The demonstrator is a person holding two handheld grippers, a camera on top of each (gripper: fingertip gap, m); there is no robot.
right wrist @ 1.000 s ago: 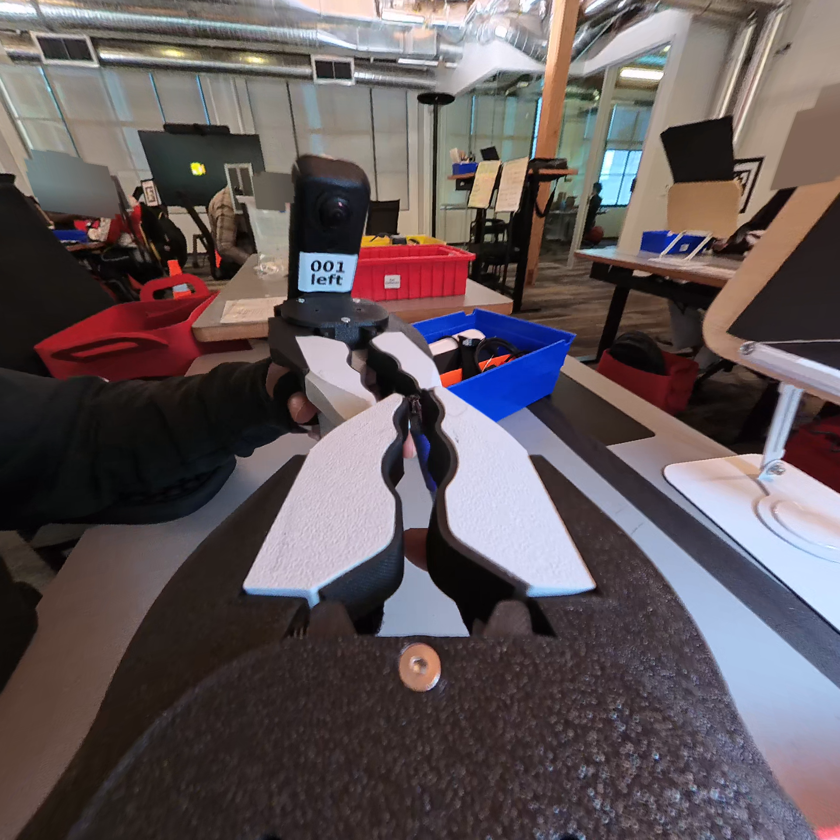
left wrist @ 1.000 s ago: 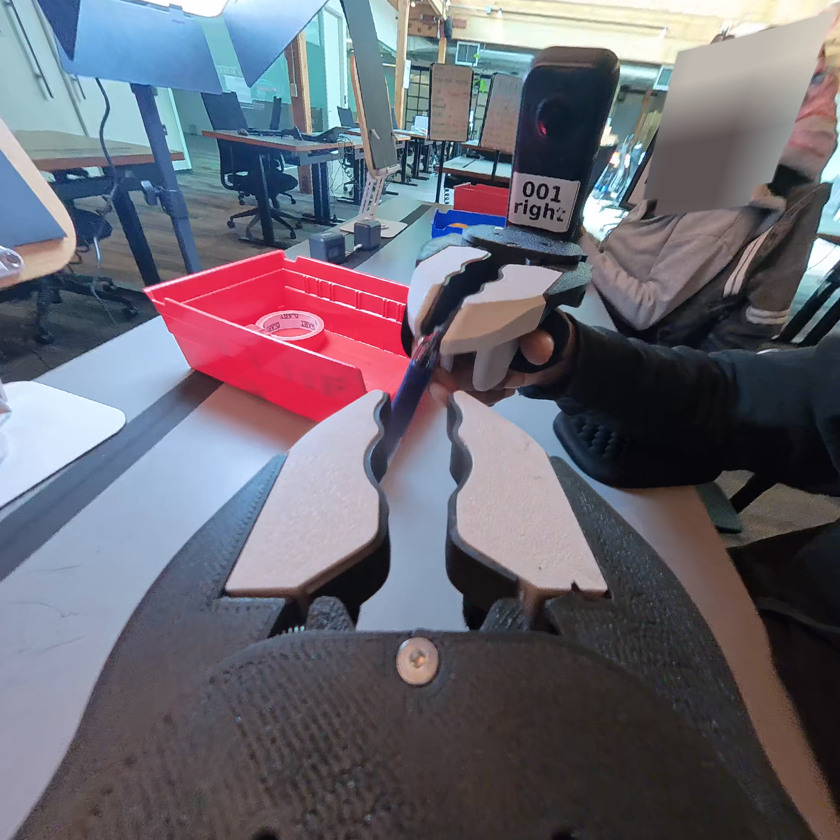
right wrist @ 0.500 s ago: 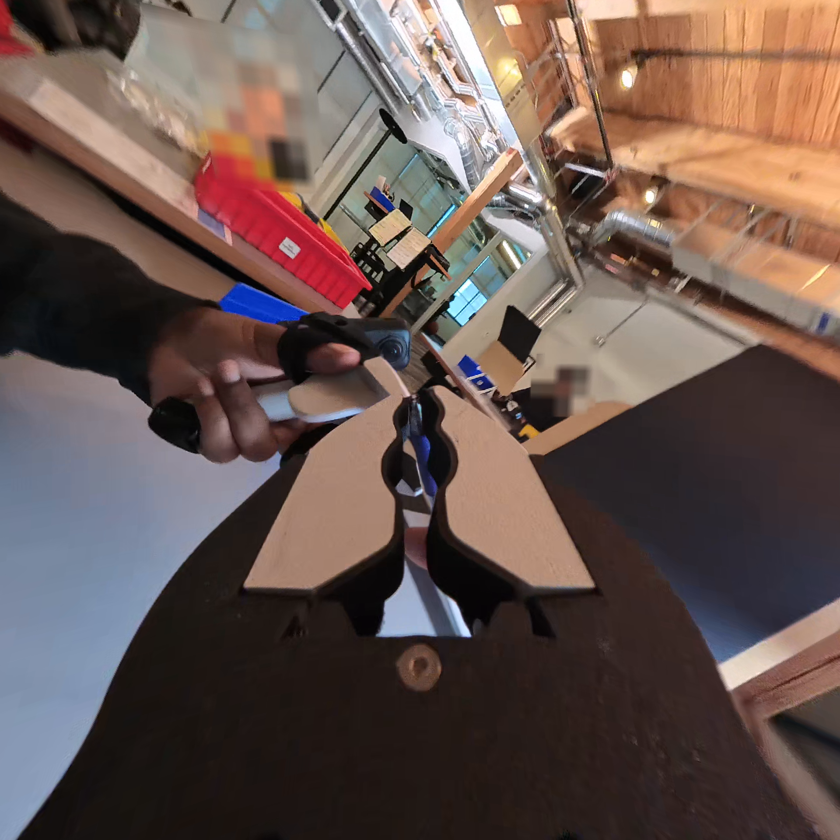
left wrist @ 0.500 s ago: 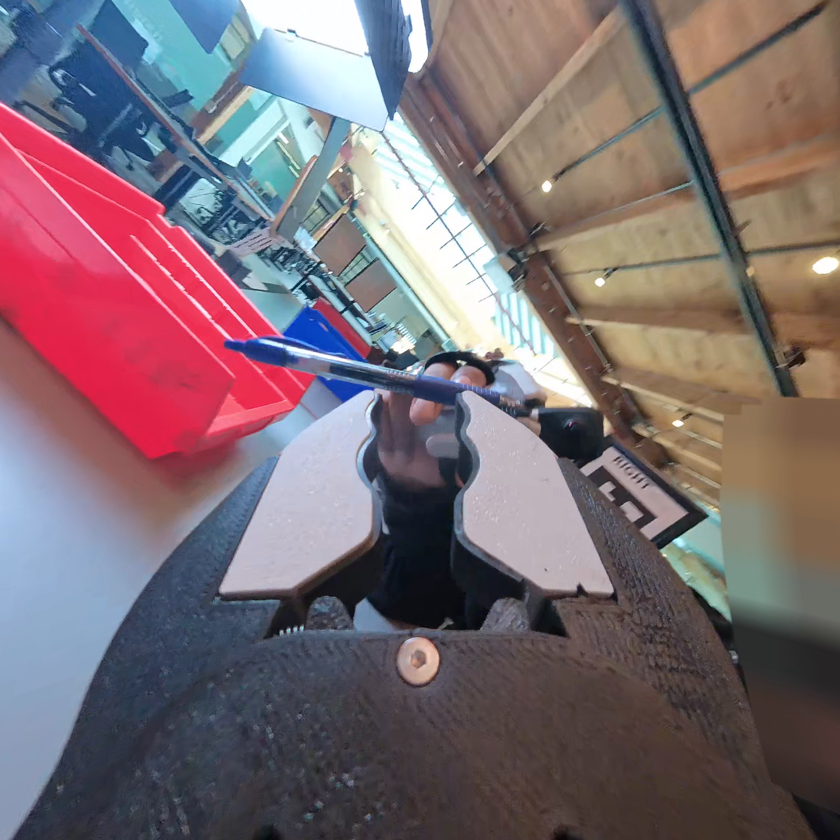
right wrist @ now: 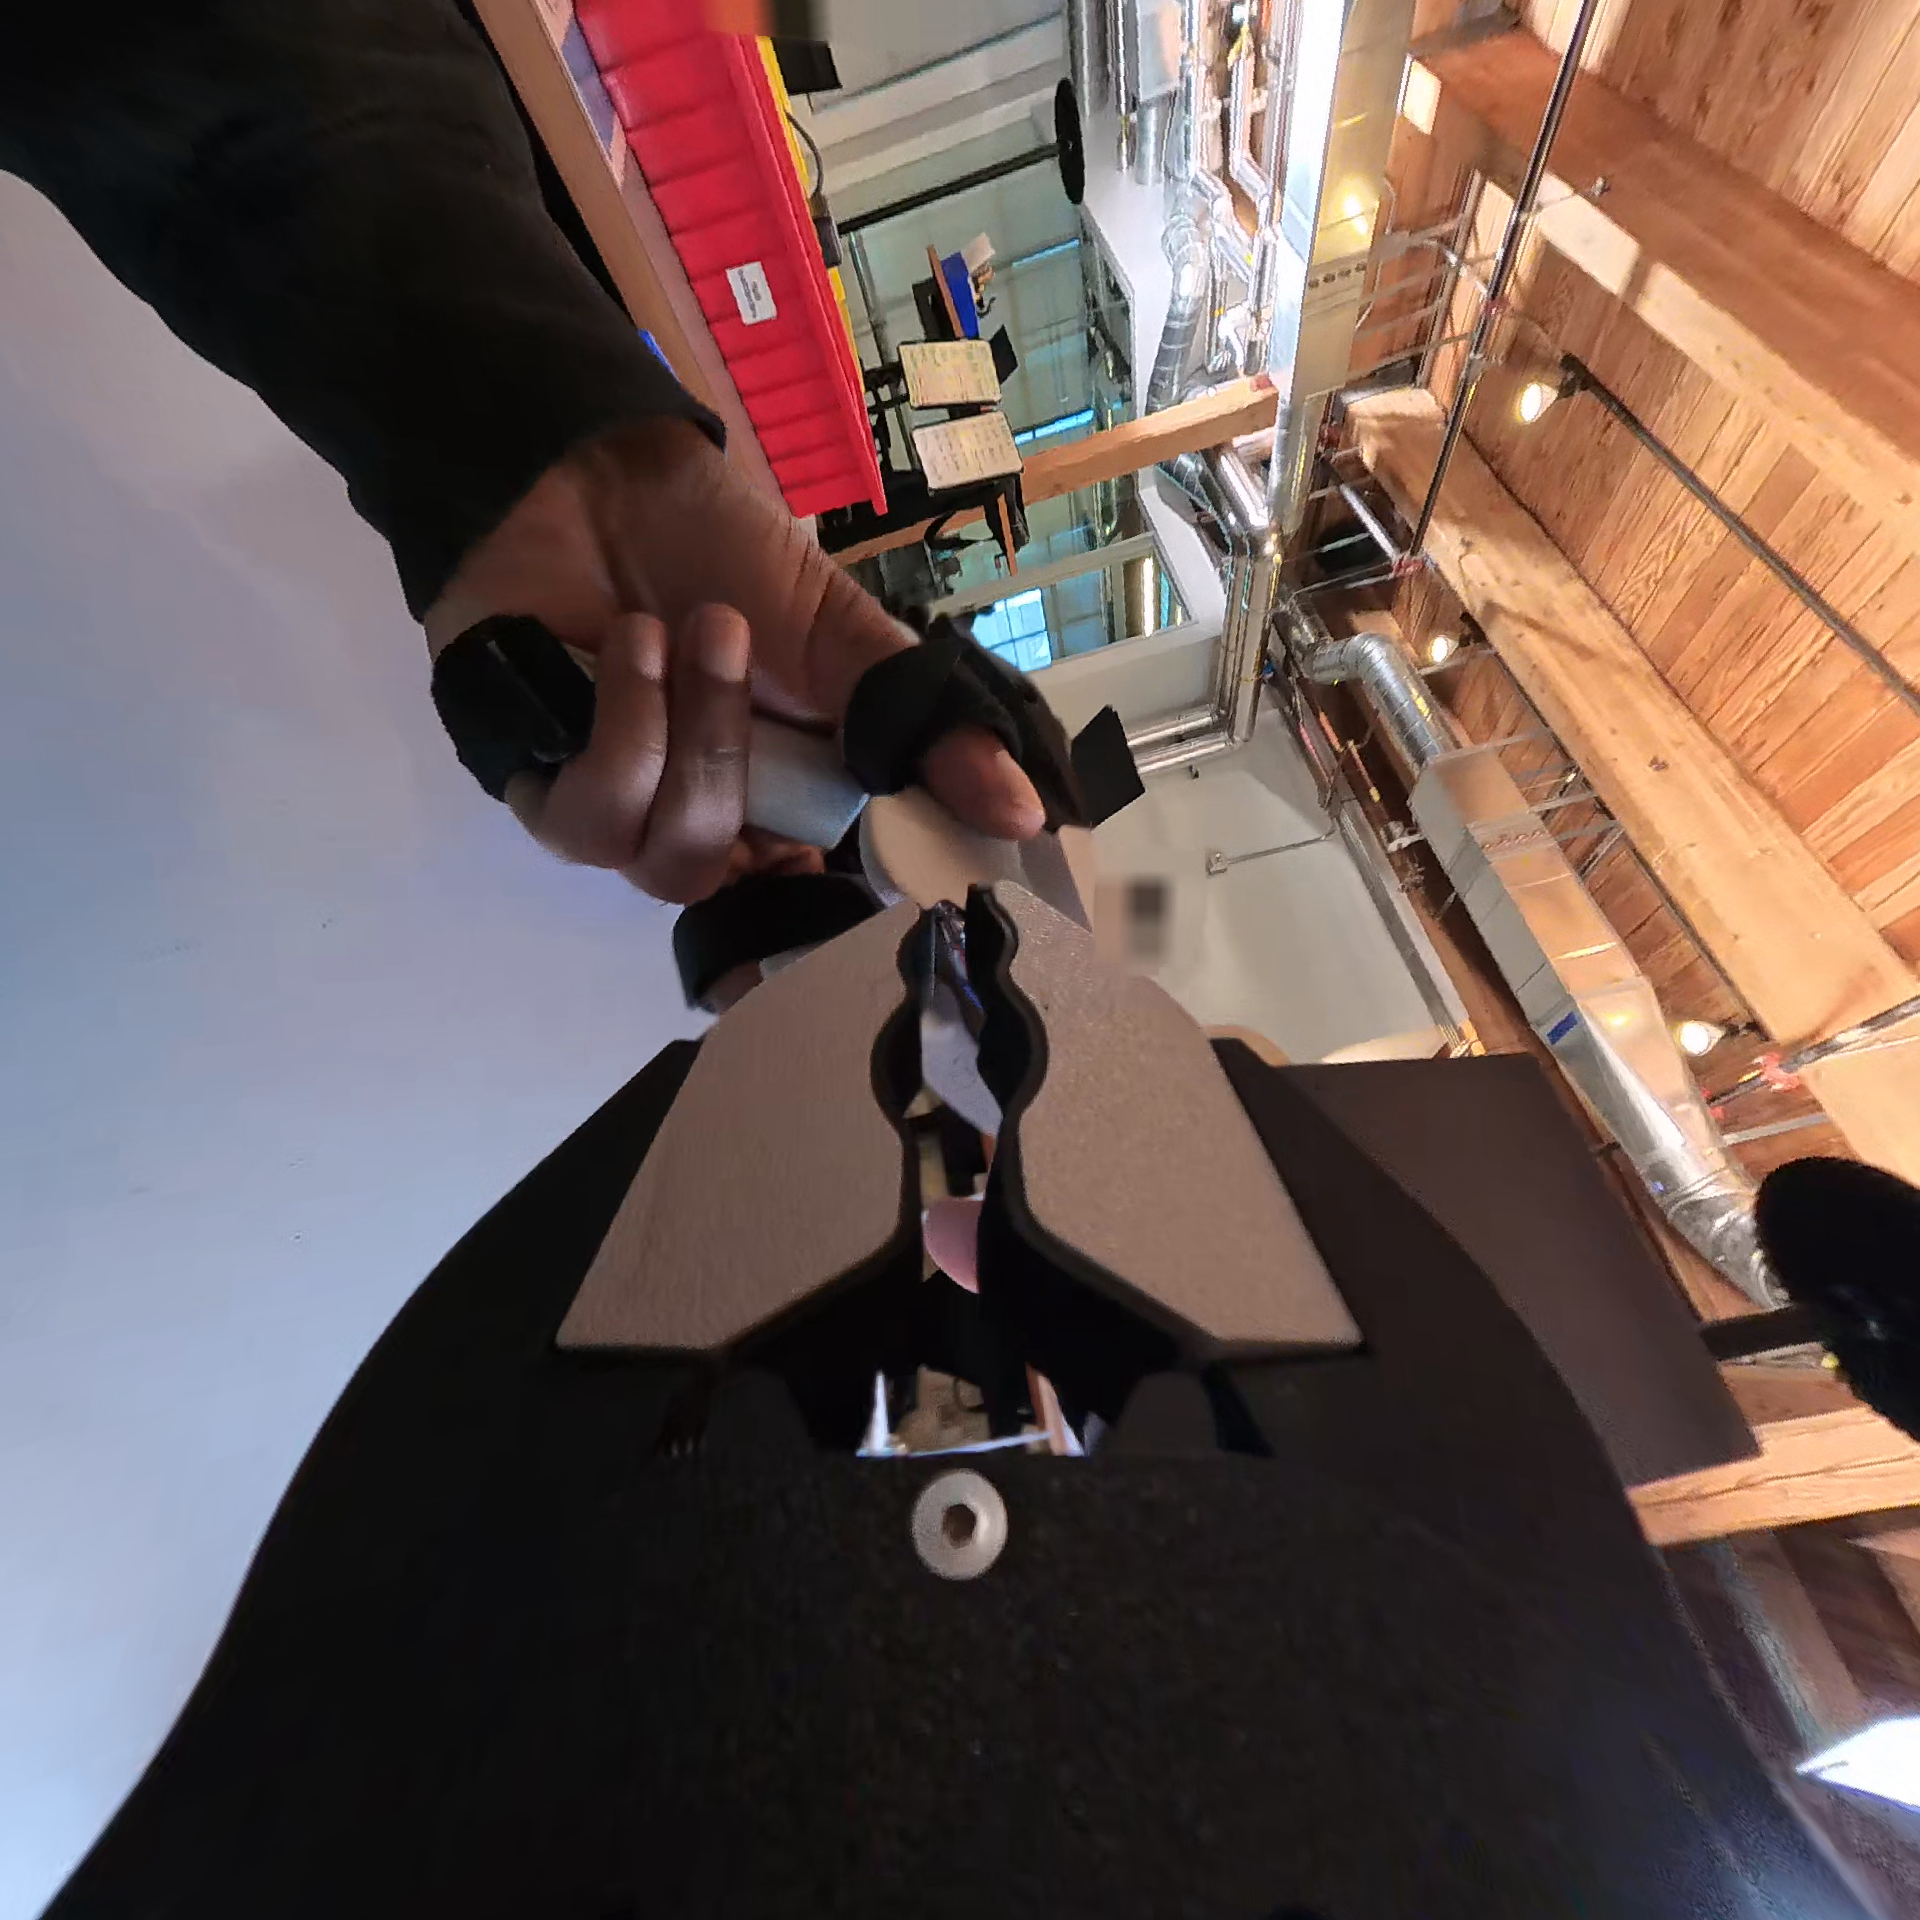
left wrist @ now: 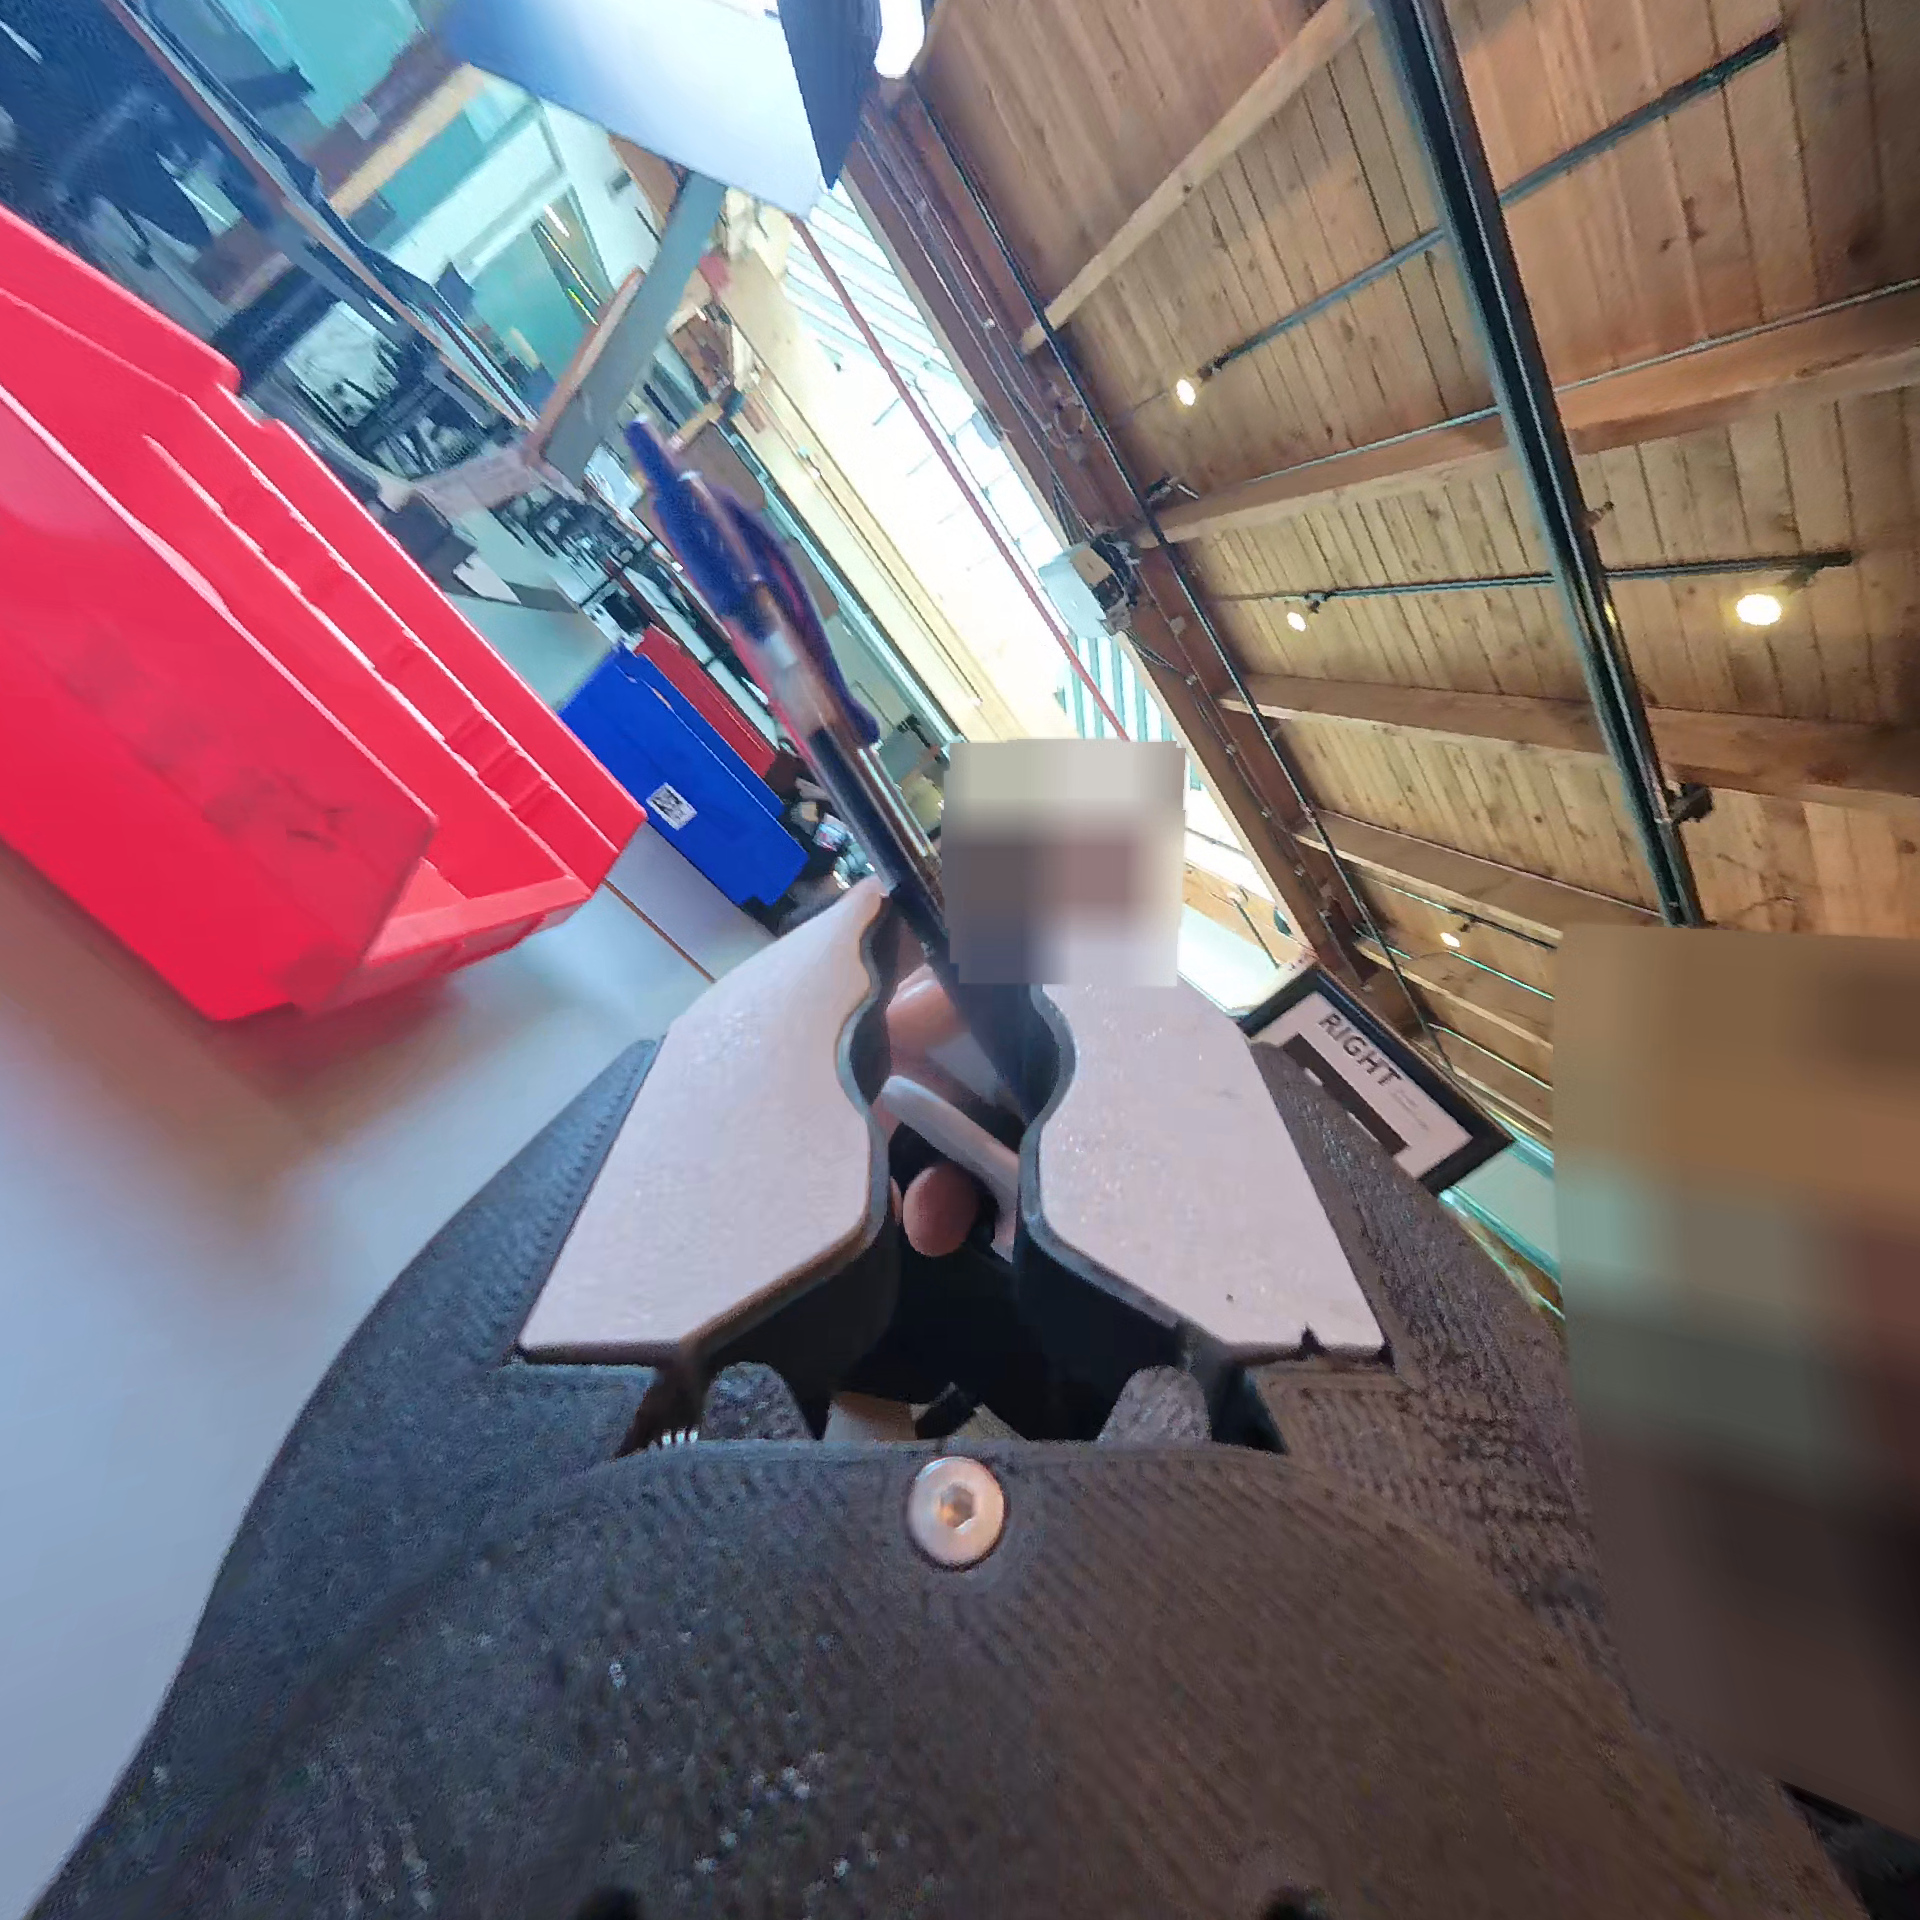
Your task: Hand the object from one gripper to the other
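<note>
Grey table point(left wrist: 156, 1195), one pen point(left wrist: 748, 603), two bins point(left wrist: 260, 727)

Open-plan office-workshop — timber ceiling point(left wrist: 1455, 312), exposed ducts point(right wrist: 1382, 686), desks, red parts bins point(left wrist: 208, 675).

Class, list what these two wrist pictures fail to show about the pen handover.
- Left wrist view: the pen is motion-blurred, and a mosaic patch covers its lower part, so whether the left gripper pinches it is unclear.
- Right wrist view: the right gripper hides nearly all the pen between its fingers.
</note>
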